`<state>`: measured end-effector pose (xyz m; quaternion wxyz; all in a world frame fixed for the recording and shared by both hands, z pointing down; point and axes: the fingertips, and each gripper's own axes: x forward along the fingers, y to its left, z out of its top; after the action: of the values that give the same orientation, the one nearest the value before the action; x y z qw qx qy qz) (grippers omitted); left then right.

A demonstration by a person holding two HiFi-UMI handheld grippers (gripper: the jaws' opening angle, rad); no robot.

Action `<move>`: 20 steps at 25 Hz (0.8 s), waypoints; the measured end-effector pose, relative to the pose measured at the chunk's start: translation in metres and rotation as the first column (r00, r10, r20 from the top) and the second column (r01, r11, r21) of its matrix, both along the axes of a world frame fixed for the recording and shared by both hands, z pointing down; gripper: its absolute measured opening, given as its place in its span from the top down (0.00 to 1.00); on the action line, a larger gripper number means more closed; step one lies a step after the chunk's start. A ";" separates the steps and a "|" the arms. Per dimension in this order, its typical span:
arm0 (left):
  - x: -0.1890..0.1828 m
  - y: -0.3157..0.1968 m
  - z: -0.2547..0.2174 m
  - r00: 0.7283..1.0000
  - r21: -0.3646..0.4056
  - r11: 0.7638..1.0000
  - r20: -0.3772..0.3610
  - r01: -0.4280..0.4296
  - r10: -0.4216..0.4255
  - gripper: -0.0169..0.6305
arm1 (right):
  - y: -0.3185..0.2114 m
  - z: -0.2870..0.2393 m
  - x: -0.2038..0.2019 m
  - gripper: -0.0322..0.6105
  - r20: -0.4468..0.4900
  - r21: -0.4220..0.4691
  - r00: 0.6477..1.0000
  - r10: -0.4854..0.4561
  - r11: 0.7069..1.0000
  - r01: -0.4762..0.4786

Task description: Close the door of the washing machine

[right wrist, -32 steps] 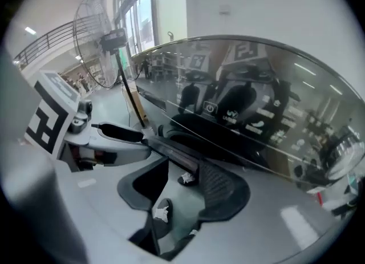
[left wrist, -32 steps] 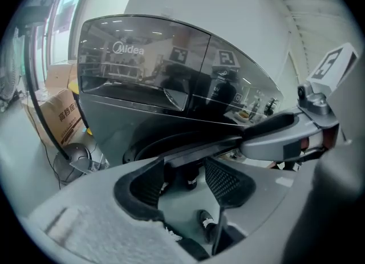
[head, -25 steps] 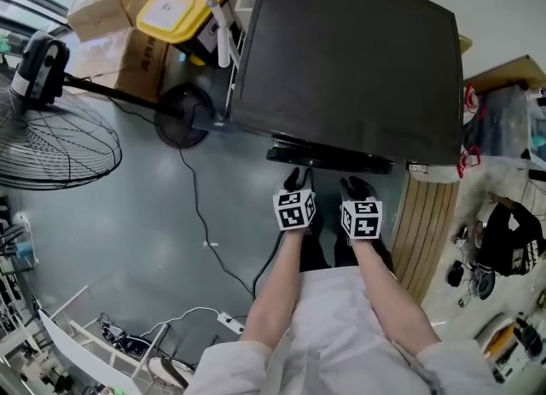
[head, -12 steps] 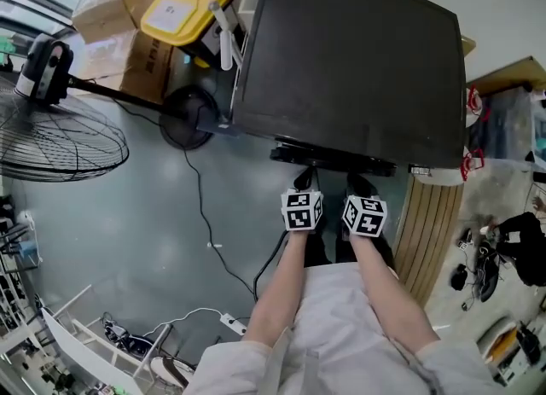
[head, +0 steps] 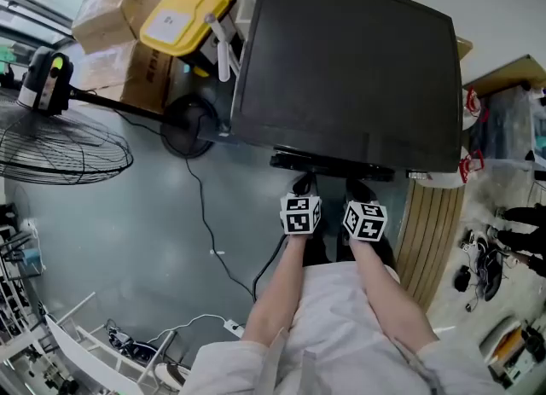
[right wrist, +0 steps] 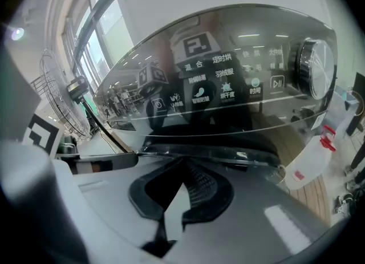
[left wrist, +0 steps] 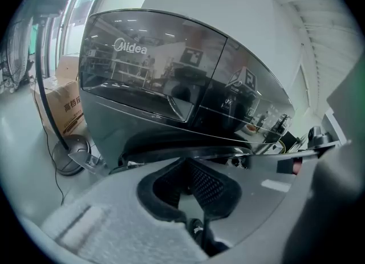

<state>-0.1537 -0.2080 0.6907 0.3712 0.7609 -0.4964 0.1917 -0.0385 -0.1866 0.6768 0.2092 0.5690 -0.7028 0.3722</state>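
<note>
Right tool [right wrist: 183, 169] view alone shows the control dial [right wrist: 312, 69].

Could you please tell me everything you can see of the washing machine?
The washing machine is a big dark box with a matt top, standing on the grey floor. Its front is glossy and dark, with a Midea logo, a drawer recess, white icons and a dial. The door bulges out low at the front; whether it is latched I cannot tell. The shut left gripper and right gripper sit right before it; contact is unclear.
</note>
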 end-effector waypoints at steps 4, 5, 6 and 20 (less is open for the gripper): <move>0.000 -0.002 0.000 1.000 -0.009 1.000 -0.002 -0.005 0.005 0.97 | -0.001 0.000 0.000 0.95 -0.005 0.000 1.000 -0.002 1.000 0.002; 0.001 -0.001 0.000 1.000 -0.010 1.000 -0.001 -0.005 0.005 0.97 | -0.001 0.000 0.001 0.95 -0.006 0.001 1.000 -0.002 1.000 0.002; 0.001 -0.002 -0.001 1.000 -0.009 1.000 0.001 -0.005 0.005 0.97 | -0.001 -0.001 0.001 0.95 -0.006 0.002 1.000 -0.002 1.000 0.002; 0.003 -0.007 0.000 0.998 0.014 0.998 0.029 -0.053 0.053 0.96 | -0.004 0.001 0.002 0.95 -0.006 0.004 1.000 0.023 1.000 -0.023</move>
<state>-0.1510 -0.2153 0.6909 0.3533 0.7737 -0.4826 0.2088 -0.0370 -0.1911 0.6782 0.2058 0.5783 -0.6966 0.3715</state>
